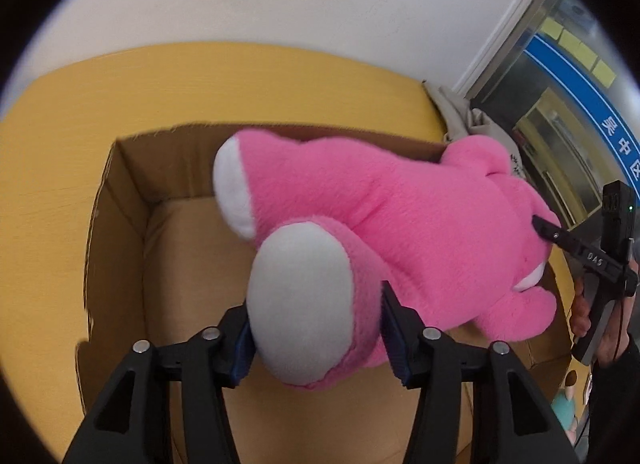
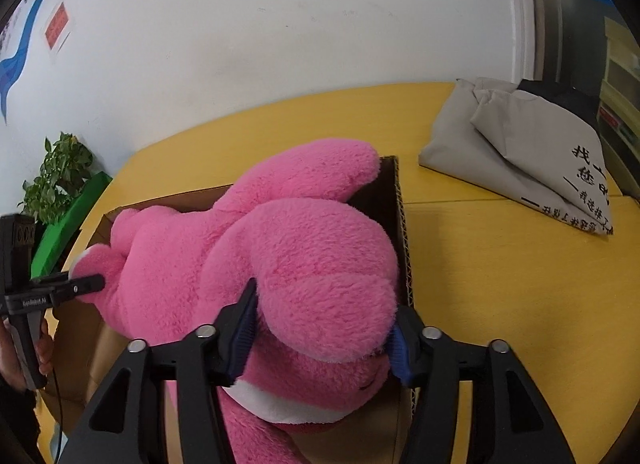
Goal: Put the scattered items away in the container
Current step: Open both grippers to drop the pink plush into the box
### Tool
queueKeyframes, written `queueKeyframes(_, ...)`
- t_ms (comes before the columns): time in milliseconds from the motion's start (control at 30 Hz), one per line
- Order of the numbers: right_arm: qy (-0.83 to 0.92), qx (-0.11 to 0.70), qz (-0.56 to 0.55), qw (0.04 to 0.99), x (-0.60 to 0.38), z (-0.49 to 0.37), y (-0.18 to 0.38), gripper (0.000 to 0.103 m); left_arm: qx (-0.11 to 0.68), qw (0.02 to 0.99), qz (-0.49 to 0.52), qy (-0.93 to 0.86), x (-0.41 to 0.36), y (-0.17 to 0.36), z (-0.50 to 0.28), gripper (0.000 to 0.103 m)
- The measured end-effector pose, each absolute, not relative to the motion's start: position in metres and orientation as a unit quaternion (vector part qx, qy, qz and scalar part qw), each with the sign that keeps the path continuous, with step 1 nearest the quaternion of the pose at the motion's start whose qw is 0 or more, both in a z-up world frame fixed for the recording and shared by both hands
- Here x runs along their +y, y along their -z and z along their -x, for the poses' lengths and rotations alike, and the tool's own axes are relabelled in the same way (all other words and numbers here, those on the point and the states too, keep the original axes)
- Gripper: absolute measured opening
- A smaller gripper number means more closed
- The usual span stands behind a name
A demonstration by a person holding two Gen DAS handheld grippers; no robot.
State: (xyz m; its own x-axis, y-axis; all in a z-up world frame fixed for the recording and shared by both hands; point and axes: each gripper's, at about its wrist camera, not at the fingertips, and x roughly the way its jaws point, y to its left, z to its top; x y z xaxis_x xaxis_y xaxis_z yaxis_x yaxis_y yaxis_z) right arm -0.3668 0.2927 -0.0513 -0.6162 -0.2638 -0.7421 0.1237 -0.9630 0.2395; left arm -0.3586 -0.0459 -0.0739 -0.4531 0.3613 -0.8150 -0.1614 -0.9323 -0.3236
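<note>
Both of your grippers share the load because the pink plush bear (image 1: 400, 223) is too bulky for one: your left gripper (image 1: 316, 332) pinches a white-soled foot, your right gripper (image 2: 324, 328) squeezes the head, and the bear hangs over the open cardboard box (image 1: 120, 199), partly inside.

pink plush (image 1: 400, 215) fills box (image 1: 120, 191) (left part open)

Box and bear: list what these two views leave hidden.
- Box floor, left wrist view: the right part is covered by the bear.
- Bear's face, right wrist view: hidden below the right gripper.
- Box's near wall, both views: blocked by the left gripper and right gripper.
</note>
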Motion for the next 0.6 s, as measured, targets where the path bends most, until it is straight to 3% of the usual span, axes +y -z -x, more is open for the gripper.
queueKeyframes(100, 0.898, -0.083, -0.421, 0.1, 0.297, 0.356, 0.043, 0.079, -0.099, 0.157, 0.487, -0.854, -0.057, 0.057, 0.336, 0.055)
queueKeyframes(200, 0.911, -0.051, -0.39, 0.126, 0.294, 0.317, 0.015, 0.091, -0.078, 0.159, 0.45, -0.875, -0.07, 0.021, 0.288, 0.057)
queueKeyframes(300, 0.916, -0.043, -0.355, 0.183, 0.286, 0.247, -0.024, 0.1, -0.088, 0.181, 0.405, -0.892, -0.089, -0.019, 0.224, 0.081)
queueKeyframes(433, 0.912, -0.037, -0.322, 0.252, 0.269, 0.146, -0.063, 0.103, -0.097, 0.191, 0.372, -0.903, -0.103, -0.052, 0.127, 0.082)
queueKeyframes(600, 0.893, -0.01, -0.319, 0.318, 0.215, 0.059, -0.072, 0.103, -0.121, 0.174, 0.39, -0.896, -0.116, -0.033, 0.054, 0.082)
